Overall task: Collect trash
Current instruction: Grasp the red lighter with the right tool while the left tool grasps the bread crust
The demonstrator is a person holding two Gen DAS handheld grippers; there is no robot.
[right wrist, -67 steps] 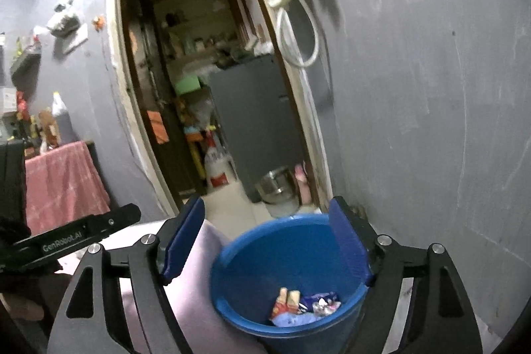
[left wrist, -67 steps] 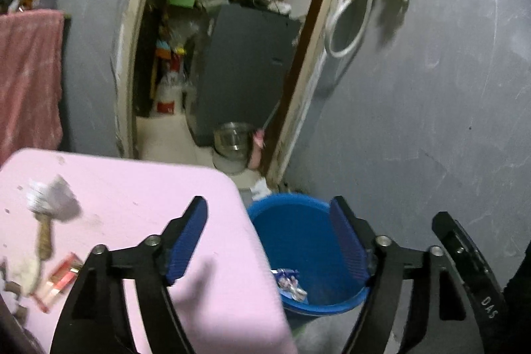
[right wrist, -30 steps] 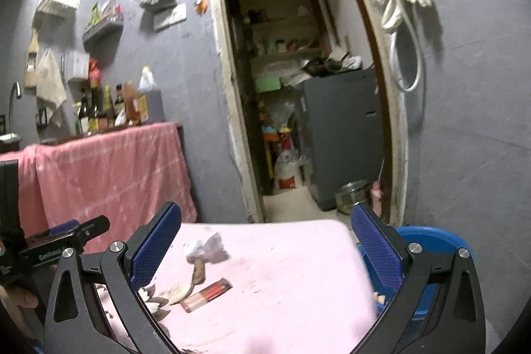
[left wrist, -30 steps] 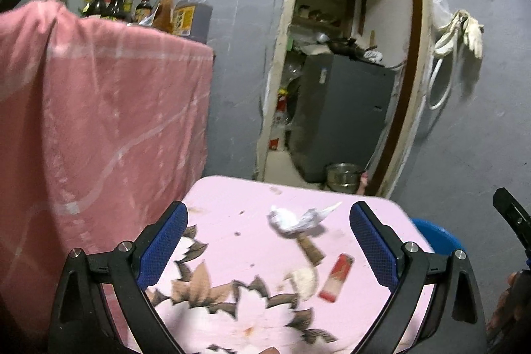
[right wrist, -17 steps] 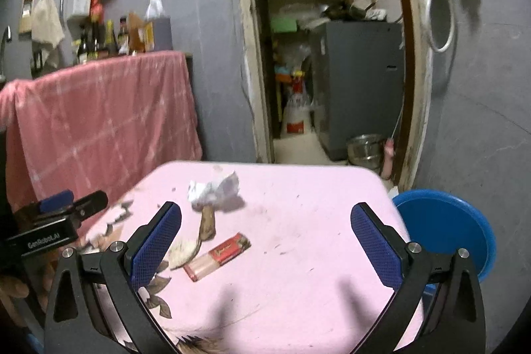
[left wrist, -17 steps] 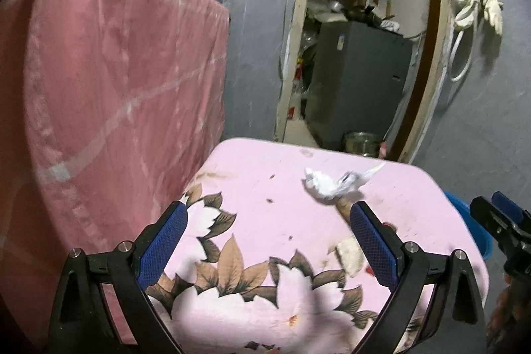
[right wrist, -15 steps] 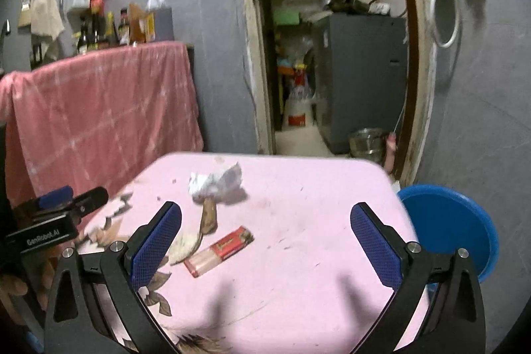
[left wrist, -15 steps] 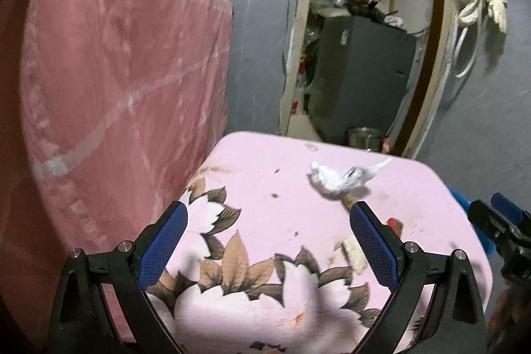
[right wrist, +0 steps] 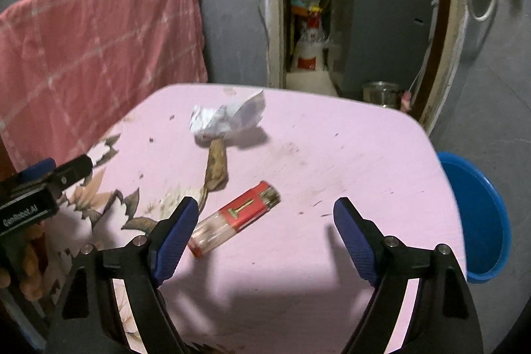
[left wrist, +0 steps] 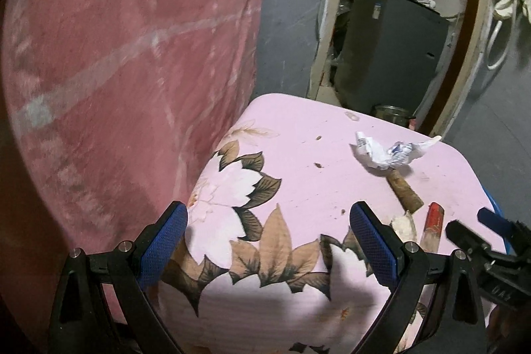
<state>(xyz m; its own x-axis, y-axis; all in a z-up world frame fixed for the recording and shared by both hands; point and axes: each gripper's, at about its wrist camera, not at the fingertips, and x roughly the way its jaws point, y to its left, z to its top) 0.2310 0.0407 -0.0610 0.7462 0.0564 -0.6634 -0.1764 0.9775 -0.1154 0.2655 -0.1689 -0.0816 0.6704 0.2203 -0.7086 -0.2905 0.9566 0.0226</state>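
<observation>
Both grippers: left gripper, right gripper; black frames, blue ribbed pads, silver screws; white "GenRobot.AI" lettering on left body.

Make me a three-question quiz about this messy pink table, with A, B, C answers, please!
1. Where is the crumpled paper next to the lighter?
A. Farther back on the table
B. Inside the bucket
C. Under the lighter

2. What colour is the bucket beside the table?
A. Green
B. Blue
C. Yellow

3. What is the right claw doing?
A. Squeezing the crumpled paper
B. Carrying the lighter in the air
C. Holding nothing, just above the table

Answers:
1. A: the paper lies beyond the lighter, toward the doorway end of the table.
2. B: the bucket at the table's right edge is bright blue.
3. C: the claw is closing, but its blue pads touch nothing; the lighter lies on the table near the left-hand pad.
</observation>
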